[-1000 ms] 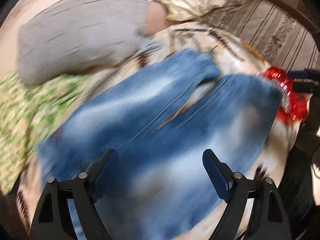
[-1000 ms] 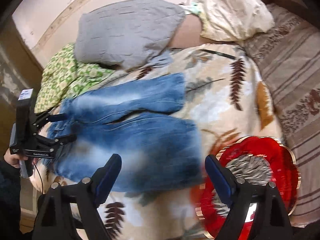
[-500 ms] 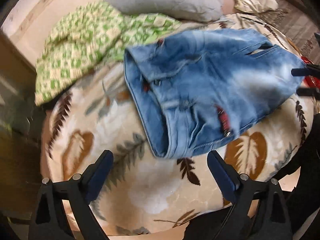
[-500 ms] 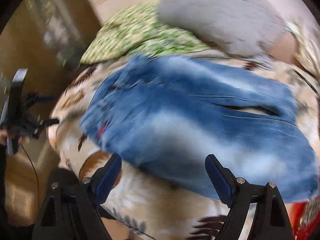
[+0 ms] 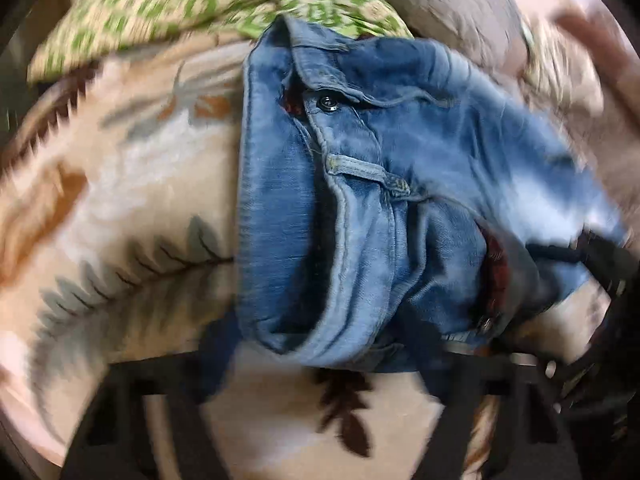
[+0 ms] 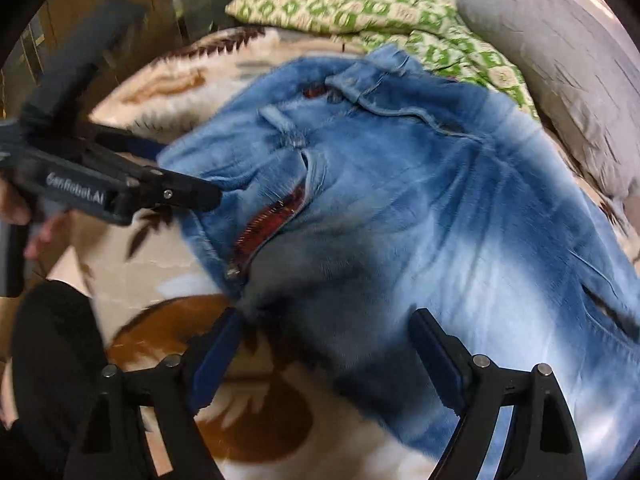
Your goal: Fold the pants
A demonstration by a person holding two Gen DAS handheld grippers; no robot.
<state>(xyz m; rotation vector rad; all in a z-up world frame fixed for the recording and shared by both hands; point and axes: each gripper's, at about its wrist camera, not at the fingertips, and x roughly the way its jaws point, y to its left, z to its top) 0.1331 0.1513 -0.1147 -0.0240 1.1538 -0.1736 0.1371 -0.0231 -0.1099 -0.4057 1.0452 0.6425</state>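
Left gripper (image 6: 192, 196): in the right wrist view it reaches in from the side, tips at the waistband edge of the jeans; in its own view the fingers are a dark smear low in frame, set wide apart either side of the waistband's lower corner. No cloth visibly pinched.
Right gripper (image 6: 324, 354): jaws spread wide, blue-padded fingers (image 6: 434, 354) hovering over the seat of the jeans, the left pad touching the denim edge just below the fly. Nothing between them but fabric lying flat.
Jeans (image 6: 440, 208): faded blue denim, spread on the leaf-print blanket (image 6: 160, 272), waistband toward the left gripper, legs running off past the right gripper.
Fly: open, red zipper tape (image 6: 272, 220) showing; metal button (image 5: 328, 103) sharp in the left wrist view.
Green patterned cloth (image 6: 360, 4): bunched just beyond the waistband, touching it.
Grey pillow (image 6: 560, 60): beside the green cloth, behind the jeans.
Hard to make out: left wrist view is heavily motion-blurred; its own fingers and the right gripper (image 5: 576, 256) at the denim's far edge are only dark shapes. Leg ends are cut off by the frame.
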